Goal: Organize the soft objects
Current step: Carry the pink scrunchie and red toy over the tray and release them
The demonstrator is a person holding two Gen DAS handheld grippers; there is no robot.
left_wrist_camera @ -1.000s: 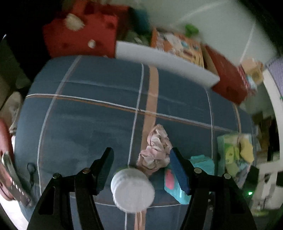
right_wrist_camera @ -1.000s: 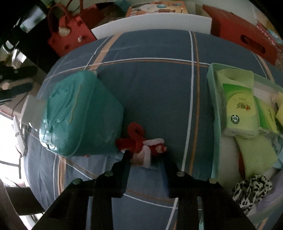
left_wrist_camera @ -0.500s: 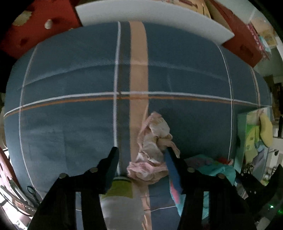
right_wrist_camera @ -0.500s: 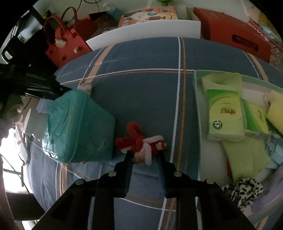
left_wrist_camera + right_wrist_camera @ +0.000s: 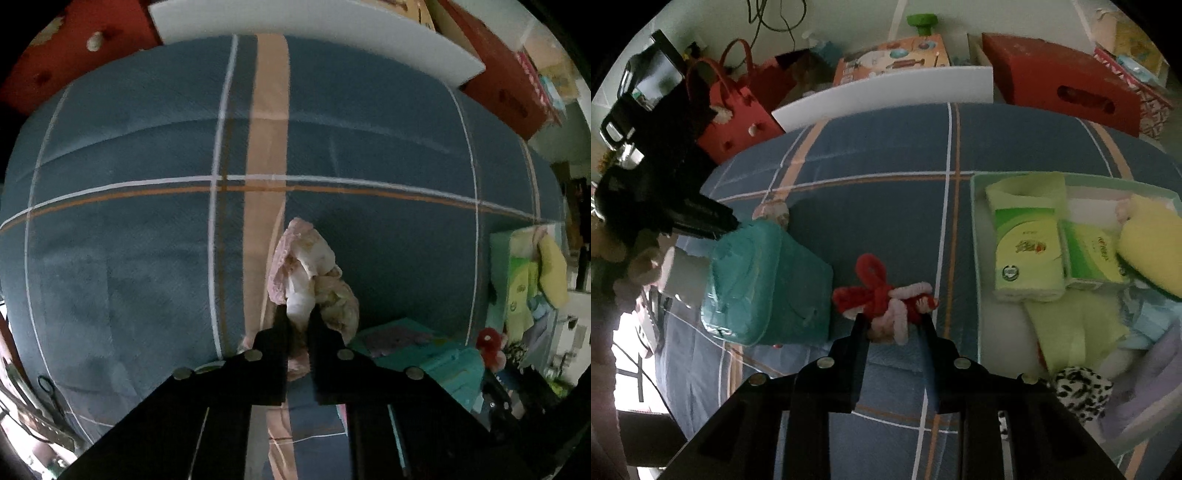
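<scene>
Tongs on the left (image 5: 299, 321) have just snapped shut on a pink scrunchie (image 5: 310, 273), low centre on the plaid bed (image 5: 129, 240); right tongs (image 5: 894, 325) keep gripping a red-and-pink chenille bow (image 5: 886, 295), now raised, tray (image 5: 975, 258) at right likely next.

Was a bed (image 5: 886, 155) under a dark blue plaid cover, crossed by white, orange and peach stripes. Had a teal soft pack (image 5: 764, 284) lying left of the middle, with a crumpled pink cloth (image 5: 310, 277) just behind it (pale, frilly-looking). Carried a pale green tray (image 5: 975, 236) on the right side, stuffed with soft things. Looked lightly creased, otherwise bare across the far half.
</scene>
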